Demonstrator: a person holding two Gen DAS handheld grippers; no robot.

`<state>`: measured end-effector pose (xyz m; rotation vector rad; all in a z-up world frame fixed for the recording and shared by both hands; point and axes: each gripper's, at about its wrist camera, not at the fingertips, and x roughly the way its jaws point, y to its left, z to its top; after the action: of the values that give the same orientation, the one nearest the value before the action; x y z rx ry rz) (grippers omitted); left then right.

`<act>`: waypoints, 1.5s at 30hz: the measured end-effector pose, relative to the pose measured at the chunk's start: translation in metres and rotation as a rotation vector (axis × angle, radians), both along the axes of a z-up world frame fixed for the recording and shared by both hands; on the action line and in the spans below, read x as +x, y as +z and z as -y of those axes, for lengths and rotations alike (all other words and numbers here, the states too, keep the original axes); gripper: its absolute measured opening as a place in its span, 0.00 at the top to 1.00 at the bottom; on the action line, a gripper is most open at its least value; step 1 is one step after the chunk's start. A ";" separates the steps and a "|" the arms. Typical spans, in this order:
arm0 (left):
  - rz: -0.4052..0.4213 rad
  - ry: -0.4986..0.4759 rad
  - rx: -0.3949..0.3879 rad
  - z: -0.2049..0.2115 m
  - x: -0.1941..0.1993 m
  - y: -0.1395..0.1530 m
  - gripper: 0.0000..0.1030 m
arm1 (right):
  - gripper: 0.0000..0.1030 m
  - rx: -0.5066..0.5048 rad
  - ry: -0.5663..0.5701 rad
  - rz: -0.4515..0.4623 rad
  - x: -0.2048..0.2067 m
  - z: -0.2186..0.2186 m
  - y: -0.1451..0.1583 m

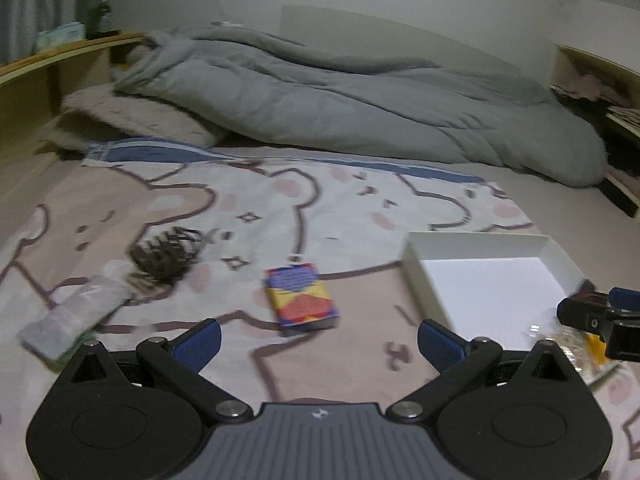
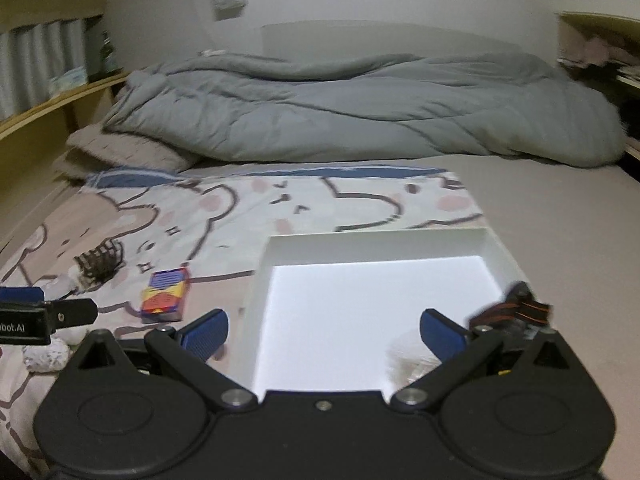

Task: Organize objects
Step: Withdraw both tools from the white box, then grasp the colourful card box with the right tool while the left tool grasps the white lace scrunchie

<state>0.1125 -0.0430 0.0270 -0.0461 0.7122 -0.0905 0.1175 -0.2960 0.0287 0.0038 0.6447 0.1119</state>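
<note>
A white open box lies on the cartoon-print blanket. A small colourful box lies left of it. A dark hair claw clip and a pale tube lie further left. My left gripper is open and empty, just before the colourful box. My right gripper is open and empty over the white box's near edge. A black and orange item sits by the box's right side. A clear wrapped item lies near the right gripper.
A rumpled grey duvet fills the far half of the bed. A wooden shelf with a bottle runs along the left. Another shelf stands at the right. A pillow lies at the left.
</note>
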 end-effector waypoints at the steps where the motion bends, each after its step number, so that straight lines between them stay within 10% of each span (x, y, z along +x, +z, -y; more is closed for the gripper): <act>1: 0.002 0.015 0.007 -0.005 0.000 -0.001 0.00 | 0.00 -0.002 0.014 -0.002 0.004 -0.007 0.000; 21: -0.111 0.334 0.054 -0.075 0.002 -0.042 0.00 | 0.00 0.045 0.145 -0.050 0.078 -0.118 -0.035; 33: -0.234 0.450 -0.078 -0.101 0.008 -0.070 0.00 | 0.01 -0.064 0.271 -0.048 0.105 -0.173 -0.088; 40: -0.255 0.475 -0.053 -0.101 0.011 -0.077 0.00 | 0.12 -0.022 0.288 -0.106 0.118 -0.190 -0.119; 45: -0.274 0.536 -0.075 -0.112 0.013 -0.083 0.00 | 0.39 0.044 0.302 -0.104 0.122 -0.184 -0.127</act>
<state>0.1255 0.0687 -0.0563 -0.3236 0.9481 0.4095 0.2392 -0.1118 -0.0984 -0.0460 0.7433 0.4198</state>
